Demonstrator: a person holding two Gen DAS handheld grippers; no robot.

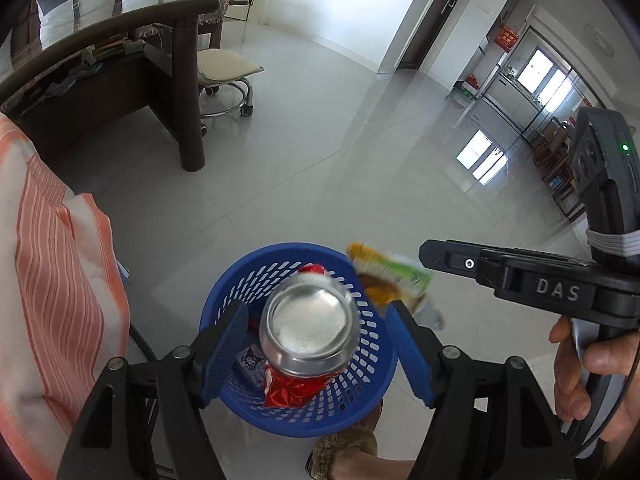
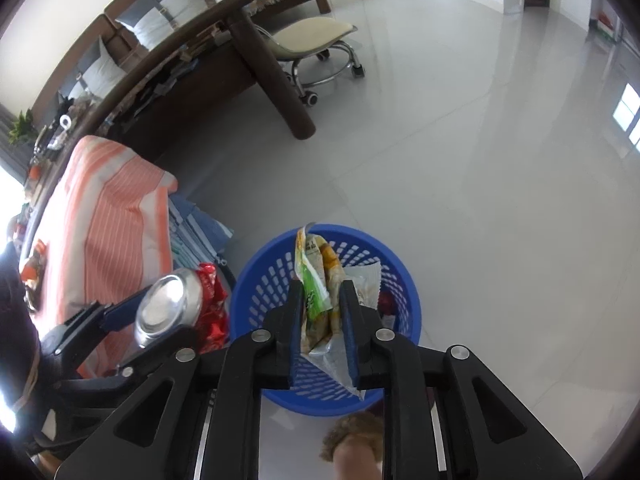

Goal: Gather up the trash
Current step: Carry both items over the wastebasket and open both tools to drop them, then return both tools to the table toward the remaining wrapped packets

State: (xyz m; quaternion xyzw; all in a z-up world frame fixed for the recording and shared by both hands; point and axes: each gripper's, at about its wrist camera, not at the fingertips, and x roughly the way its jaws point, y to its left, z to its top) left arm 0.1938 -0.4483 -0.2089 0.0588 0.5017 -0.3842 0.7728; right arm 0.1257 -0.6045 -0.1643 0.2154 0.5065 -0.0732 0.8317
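Observation:
A blue mesh basket (image 1: pixel 224 300) (image 2: pixel 400 264) stands on the pale floor below both grippers. A red can with a silver bottom (image 1: pixel 312 320) (image 2: pixel 168 304) hangs over the basket between the blue pads of my left gripper (image 1: pixel 318 308). There is a gap on each side of it, so the jaws are open. My right gripper (image 2: pixel 322 285) is over the basket, narrowly open. A green and yellow snack wrapper (image 2: pixel 316 288) (image 1: pixel 392 276) sits loosely between its pads. A small printed packet (image 1: pixel 252 364) lies in the basket.
An orange striped cloth (image 1: pixel 60 280) (image 2: pixel 104 220) drapes close on the left. A dark wooden table leg (image 1: pixel 192 100) and a wheeled stool (image 1: pixel 228 68) stand farther off. A furry slipper (image 1: pixel 344 452) is next to the basket. A hand (image 1: pixel 580 368) holds the right gripper's handle.

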